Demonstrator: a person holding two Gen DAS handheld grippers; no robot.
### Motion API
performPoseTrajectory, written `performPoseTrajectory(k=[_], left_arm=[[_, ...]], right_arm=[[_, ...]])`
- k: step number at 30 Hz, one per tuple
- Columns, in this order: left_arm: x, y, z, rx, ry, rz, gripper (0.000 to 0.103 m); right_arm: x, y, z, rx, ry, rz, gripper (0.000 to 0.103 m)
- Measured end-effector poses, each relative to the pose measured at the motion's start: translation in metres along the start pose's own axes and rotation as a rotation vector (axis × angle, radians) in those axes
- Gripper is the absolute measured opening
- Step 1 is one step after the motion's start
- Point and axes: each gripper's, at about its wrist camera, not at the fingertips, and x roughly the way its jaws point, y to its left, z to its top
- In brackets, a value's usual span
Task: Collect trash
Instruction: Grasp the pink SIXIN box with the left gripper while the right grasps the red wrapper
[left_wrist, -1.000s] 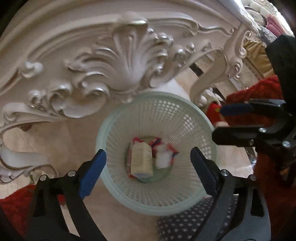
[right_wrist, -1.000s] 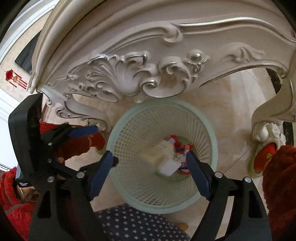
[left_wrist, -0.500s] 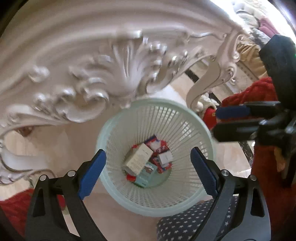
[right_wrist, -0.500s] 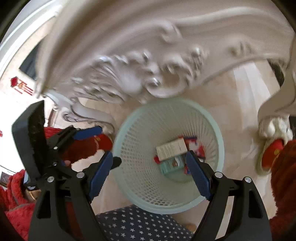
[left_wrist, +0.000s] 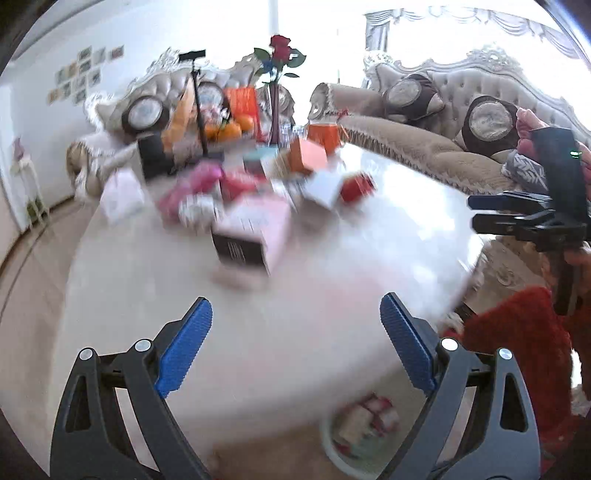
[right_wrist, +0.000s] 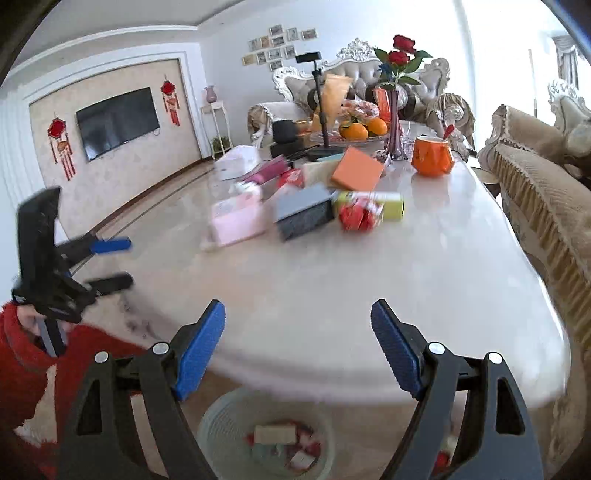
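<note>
My left gripper (left_wrist: 295, 332) is open and empty above the near end of the white table (left_wrist: 258, 350). My right gripper (right_wrist: 297, 332) is open and empty above the same end (right_wrist: 369, 295). Small boxes and wrappers lie mid-table: a pink box (right_wrist: 236, 219), a grey box (right_wrist: 303, 210), a red wrapper (right_wrist: 356, 216), a yellow-green box (right_wrist: 388, 205), an orange box (right_wrist: 356, 171). The pale green mesh basket (right_wrist: 221, 424) stands on the floor under the table edge with several boxes in it; it also shows in the left wrist view (left_wrist: 332, 443), blurred.
An orange mug (right_wrist: 432, 155), a purple vase with roses (right_wrist: 397, 122), a fruit plate (right_wrist: 362, 129) and a black stand (right_wrist: 321, 110) are at the far end. A sofa (right_wrist: 546, 192) runs along the right. A TV (right_wrist: 118, 122) hangs on the left wall.
Both grippers have swung up from looking down into the basket under the table edge to facing across the tabletop. Both stay open and empty.
</note>
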Motion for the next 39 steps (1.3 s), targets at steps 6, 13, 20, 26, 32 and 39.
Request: performPoseTrajectory(k=[6,13,20,26,32,39], left_arm=[[0.067,0.032,0.042,0.082,0.072,0.068,0.090],[0.105,0.042,0.053,0.111,0.105,0.032,0.090],[0.134,0.045,0.061,0.112,0.140,0.011,0.090],[0.145,0.044,0.059,0.088,0.181,-0.025,0.072],[0.136,0.046,0.054,0.052,0.176,-0.006,0.070],[0.086,0.043,0.054,-0.007,0.089,-0.045,0.067]], right_arm=[[0.075,-0.030,0.041,-0.021,0.067,-0.097,0.077],[0.122,-0.042,0.060,-0.092,0.149,-0.137,0.077],[0.143,-0.040,0.068,-0.138,0.183,-0.169,0.077],[0.151,-0.041,0.068,-0.115,0.217,-0.152,0.059],[0.135,-0.043,0.062,-0.063,0.193,-0.134,0.038],[0.081,-0.035,0.064,-0.012,0.095,-0.062,0.038]])
